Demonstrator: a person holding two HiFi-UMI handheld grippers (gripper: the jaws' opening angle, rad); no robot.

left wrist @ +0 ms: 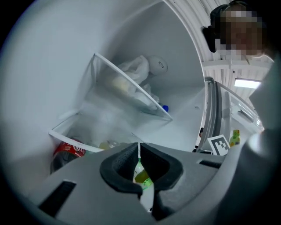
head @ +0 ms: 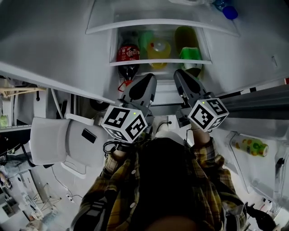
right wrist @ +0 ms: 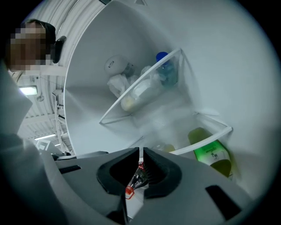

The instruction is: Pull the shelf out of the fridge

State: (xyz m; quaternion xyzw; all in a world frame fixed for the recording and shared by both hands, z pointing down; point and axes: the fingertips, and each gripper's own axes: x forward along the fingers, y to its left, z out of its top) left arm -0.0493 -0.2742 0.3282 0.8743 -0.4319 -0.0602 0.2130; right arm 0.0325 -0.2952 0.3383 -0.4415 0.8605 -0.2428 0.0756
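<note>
The open fridge holds two glass shelves with white rims, an upper shelf [head: 158, 22] and a lower shelf [head: 158, 61]. A cola bottle [head: 128, 53], a yellow bottle [head: 159, 48] and a green bottle [head: 189, 53] show at and below the lower shelf. My left gripper [head: 145, 77] and right gripper [head: 180, 72] point into the fridge side by side, just in front of and below that shelf's front rim. In the gripper views the left gripper [left wrist: 139, 151] and the right gripper [right wrist: 141, 154] are each shut to a thin slit with nothing pinched.
The right fridge door stands open with a yellow-green bottle [head: 248, 145] in its bin. The left door's edge [head: 54, 81] runs across at the left, and a white appliance [head: 58, 140] stands below it. A blue-capped bottle [head: 229, 12] and bags lie on the upper shelf.
</note>
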